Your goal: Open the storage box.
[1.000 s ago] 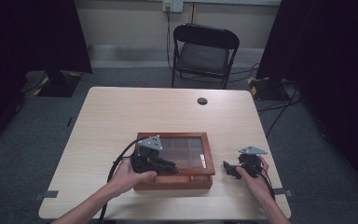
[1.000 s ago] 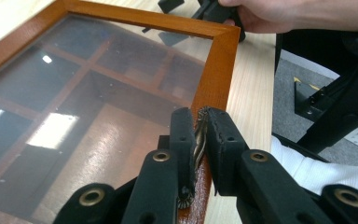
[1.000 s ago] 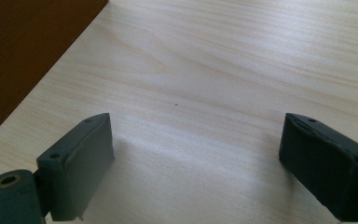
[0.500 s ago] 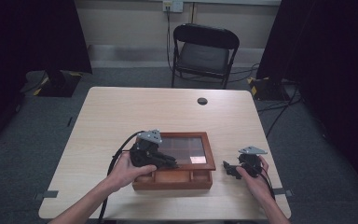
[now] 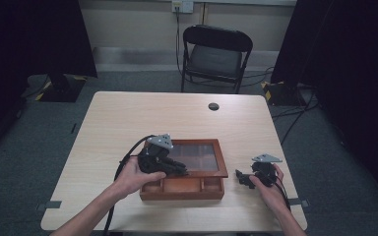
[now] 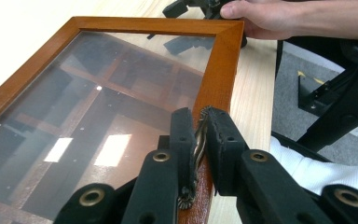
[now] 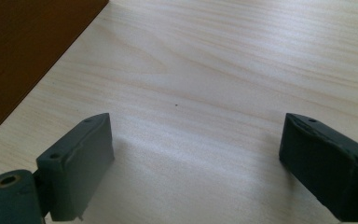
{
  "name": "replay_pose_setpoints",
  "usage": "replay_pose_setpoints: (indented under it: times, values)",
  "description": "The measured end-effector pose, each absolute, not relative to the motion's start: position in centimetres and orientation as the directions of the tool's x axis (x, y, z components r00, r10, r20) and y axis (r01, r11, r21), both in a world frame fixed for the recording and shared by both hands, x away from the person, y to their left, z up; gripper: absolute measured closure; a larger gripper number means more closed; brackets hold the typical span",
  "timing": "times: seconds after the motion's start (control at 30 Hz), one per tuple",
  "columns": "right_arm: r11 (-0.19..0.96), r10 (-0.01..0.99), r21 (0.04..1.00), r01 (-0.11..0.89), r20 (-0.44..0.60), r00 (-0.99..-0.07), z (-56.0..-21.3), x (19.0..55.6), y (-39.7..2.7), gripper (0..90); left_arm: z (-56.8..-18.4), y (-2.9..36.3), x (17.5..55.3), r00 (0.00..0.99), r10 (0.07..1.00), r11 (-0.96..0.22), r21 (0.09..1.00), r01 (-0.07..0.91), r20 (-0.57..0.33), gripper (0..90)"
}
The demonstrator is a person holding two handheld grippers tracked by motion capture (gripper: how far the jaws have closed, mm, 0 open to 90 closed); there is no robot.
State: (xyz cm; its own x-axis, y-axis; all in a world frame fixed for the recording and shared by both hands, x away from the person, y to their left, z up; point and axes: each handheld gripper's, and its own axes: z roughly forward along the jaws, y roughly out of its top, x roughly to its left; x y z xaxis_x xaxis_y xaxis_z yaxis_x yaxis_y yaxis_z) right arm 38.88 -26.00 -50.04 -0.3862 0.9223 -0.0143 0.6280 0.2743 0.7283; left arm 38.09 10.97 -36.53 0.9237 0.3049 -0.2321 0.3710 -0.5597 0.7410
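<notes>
Light wooden table (image 5: 128, 123), folding chair (image 5: 215, 54) beyond. Left gripper (image 6: 199, 135): jaws closed on the small brass handle (image 6: 198, 140) of a wooden box's glass lid (image 6: 98, 88), raised above the box (image 5: 182, 189) at the table's near edge. Right gripper (image 7: 196, 163): jaws wide apart, empty, resting on the table right of the box.

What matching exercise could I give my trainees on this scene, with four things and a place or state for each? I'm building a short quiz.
Things:
1. left gripper
2. right gripper
3. glass lid
4. folding chair

Places or states:
A. beyond the table's far edge
B. open over bare tabletop
C. raised off the wooden box
D. shut on the lid's small metal handle

Pairs: 1-D, 2-B, 3-C, 4-A
</notes>
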Motion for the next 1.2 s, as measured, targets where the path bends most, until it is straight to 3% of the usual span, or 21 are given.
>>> replay_pose_setpoints:
  times: [1.2]
  values:
    - [0.276, 0.920, 0.728, 0.628, -0.011, -0.391, -50.0, 38.9, -26.0, 9.0, -34.0, 11.2, 40.4, 0.912, 0.295, -0.549, 0.730, 0.406, -0.286, 81.5]
